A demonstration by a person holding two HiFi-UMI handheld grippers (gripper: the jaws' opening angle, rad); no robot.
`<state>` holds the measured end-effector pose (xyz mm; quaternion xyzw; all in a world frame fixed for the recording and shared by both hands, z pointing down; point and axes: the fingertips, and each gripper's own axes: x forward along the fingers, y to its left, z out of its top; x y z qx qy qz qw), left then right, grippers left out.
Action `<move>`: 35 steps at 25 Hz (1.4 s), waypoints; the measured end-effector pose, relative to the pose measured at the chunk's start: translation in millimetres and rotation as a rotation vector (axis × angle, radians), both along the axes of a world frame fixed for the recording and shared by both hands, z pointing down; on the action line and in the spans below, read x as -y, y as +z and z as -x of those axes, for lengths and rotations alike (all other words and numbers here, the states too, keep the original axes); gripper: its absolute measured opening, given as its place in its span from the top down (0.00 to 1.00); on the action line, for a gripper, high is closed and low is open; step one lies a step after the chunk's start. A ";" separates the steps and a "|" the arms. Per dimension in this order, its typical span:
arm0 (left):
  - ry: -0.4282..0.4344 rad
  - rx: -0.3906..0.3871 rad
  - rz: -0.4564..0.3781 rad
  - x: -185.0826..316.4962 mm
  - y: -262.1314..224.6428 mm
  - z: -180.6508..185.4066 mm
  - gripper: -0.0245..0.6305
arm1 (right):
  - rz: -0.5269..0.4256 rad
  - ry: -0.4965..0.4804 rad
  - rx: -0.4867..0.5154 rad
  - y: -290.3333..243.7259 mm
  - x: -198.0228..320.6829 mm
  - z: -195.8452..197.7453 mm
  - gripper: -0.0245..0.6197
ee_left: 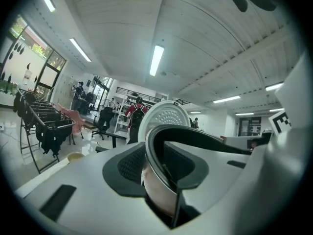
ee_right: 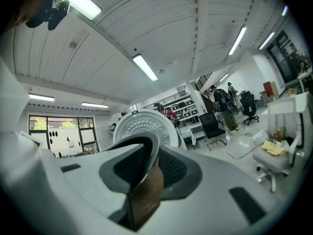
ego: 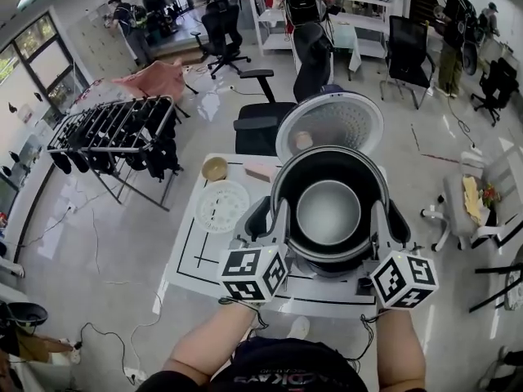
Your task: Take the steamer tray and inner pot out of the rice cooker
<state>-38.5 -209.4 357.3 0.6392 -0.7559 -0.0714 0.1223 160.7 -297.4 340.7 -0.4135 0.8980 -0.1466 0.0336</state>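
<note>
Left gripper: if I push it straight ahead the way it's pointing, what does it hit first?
The inner pot: the left gripper is clamped on its wall, and the rim curves across the line ahead. Past that, the cooker's raised lid looks next, though depth is unclear.

Inner pot (ego: 328,211) clamped between left gripper (ego: 275,216) and right gripper (ego: 382,219) above table (ego: 196,256), steamer tray (ego: 222,207) lying left, lid (ego: 331,123) open behind.
</note>
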 end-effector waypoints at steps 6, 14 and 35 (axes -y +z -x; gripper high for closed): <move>-0.059 0.004 -0.044 -31.0 -18.7 47.3 0.80 | -0.008 -0.060 0.018 -13.6 -23.9 49.7 0.81; -0.180 -0.010 -0.011 -97.1 -14.0 129.7 0.80 | 0.034 -0.191 -0.001 -3.0 -66.0 145.2 0.81; -0.206 -0.102 0.220 -190.9 146.0 218.1 0.80 | 0.285 -0.227 -0.143 173.8 -149.0 240.0 0.82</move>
